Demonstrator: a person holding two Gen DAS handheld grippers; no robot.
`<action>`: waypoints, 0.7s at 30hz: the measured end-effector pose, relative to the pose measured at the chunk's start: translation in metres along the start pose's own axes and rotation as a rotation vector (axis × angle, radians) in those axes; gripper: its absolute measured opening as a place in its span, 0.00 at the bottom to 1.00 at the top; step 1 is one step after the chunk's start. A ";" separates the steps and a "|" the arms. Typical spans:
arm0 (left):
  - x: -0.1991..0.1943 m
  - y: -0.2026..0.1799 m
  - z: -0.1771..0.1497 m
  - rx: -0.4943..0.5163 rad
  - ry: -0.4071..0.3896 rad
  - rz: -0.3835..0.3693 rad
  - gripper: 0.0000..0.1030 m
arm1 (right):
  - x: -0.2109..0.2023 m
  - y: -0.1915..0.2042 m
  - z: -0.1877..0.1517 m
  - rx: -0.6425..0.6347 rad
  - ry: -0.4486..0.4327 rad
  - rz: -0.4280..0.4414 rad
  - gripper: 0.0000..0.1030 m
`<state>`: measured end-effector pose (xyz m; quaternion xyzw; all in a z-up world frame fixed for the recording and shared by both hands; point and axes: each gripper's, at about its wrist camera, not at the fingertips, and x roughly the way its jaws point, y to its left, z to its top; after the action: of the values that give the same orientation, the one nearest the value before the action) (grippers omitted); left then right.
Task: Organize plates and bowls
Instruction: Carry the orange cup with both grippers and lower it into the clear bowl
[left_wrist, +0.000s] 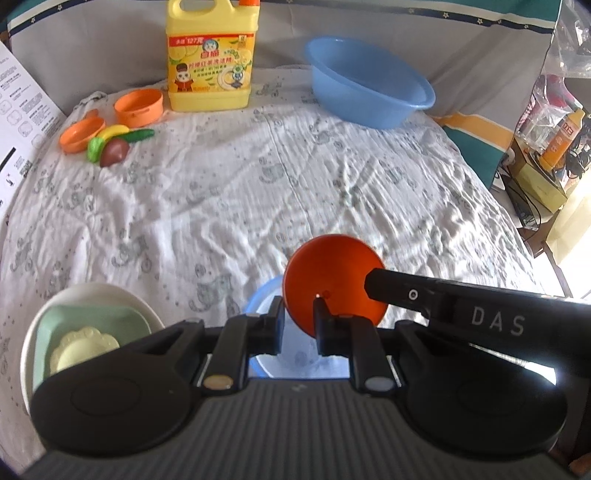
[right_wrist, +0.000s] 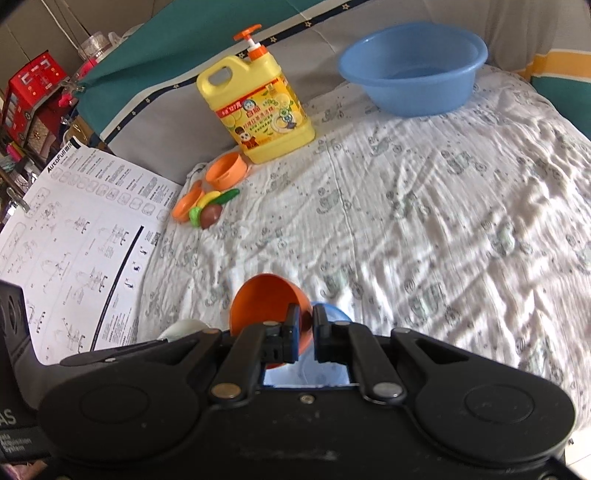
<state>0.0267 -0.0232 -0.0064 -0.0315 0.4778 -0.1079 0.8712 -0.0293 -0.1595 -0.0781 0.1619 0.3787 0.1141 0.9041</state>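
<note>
**Orange bowl carried by both claws above the bed**

The small orange bowl (left_wrist: 332, 280) is held tipped on edge, with both claws clenched on its rim: the left claw (left_wrist: 299, 314) is clamped on the lower rim at about 6 o'clock, and the right claw (right_wrist: 303, 325) on the rim at about 4 o'clock of the bowl as seen in the left wrist view. A blue plate (left_wrist: 264, 299) lies directly under the bowl on the white sheet (left_wrist: 258, 177). At 8 o'clock from the bowl a white plate (left_wrist: 37, 332) is stacked with a green dish (left_wrist: 92, 317) and a pale yellow dish (left_wrist: 85, 349). Far off at 12 to 1 o'clock a blue basin (left_wrist: 369, 92) stands, with a yellow detergent jug (left_wrist: 210, 55) at 11 o'clock.

The step in hand is judged to be a carry of the bowl towards a stacking place. Next, the bowl would need to be levelled, lowered onto its target, possibly the blue plate, and only then released.
</note>
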 end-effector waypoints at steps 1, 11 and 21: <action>0.001 0.000 -0.002 0.000 0.003 -0.001 0.14 | 0.000 -0.001 -0.002 0.000 0.004 -0.001 0.07; 0.009 0.002 -0.014 0.001 0.029 0.016 0.14 | 0.010 -0.003 -0.012 0.001 0.048 -0.005 0.07; 0.020 0.004 -0.022 0.004 0.046 0.028 0.15 | 0.025 -0.006 -0.017 0.017 0.091 -0.014 0.07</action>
<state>0.0193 -0.0231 -0.0358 -0.0204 0.4978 -0.0973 0.8616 -0.0237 -0.1533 -0.1081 0.1613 0.4217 0.1117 0.8853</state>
